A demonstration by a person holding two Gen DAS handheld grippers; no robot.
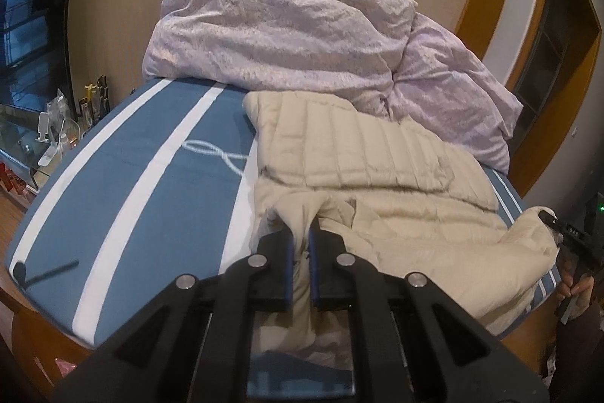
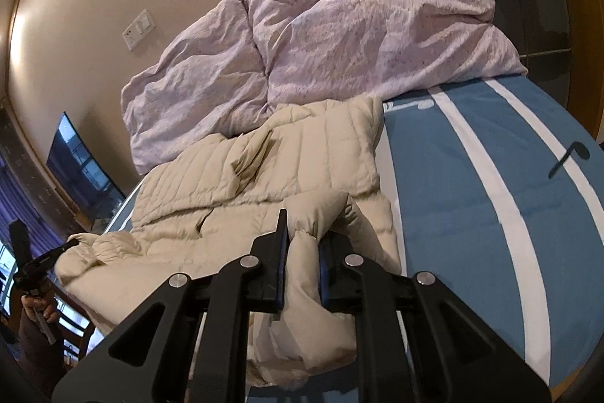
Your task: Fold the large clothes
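Note:
A cream quilted down jacket (image 1: pixel 377 176) lies crumpled on a bed with a blue, white-striped sheet (image 1: pixel 124 176). My left gripper (image 1: pixel 301 233) is shut on a bunched edge of the jacket near the bed's front edge. My right gripper (image 2: pixel 304 237) is shut on another bunched edge of the same jacket (image 2: pixel 302 153), also at the front. The right gripper shows in the left wrist view (image 1: pixel 558 225) at the jacket's far right corner. The left gripper shows in the right wrist view (image 2: pixel 56 252) at the jacket's left corner.
A rumpled lilac duvet (image 1: pixel 287 29) is piled against the wall behind the jacket. A television (image 1: pixel 34 25) and a cluttered shelf (image 1: pixel 56 135) stand to the left of the bed. A dark window (image 1: pixel 547 55) is at the right. Bare blue sheet (image 2: pixel 490 195) lies beside the jacket.

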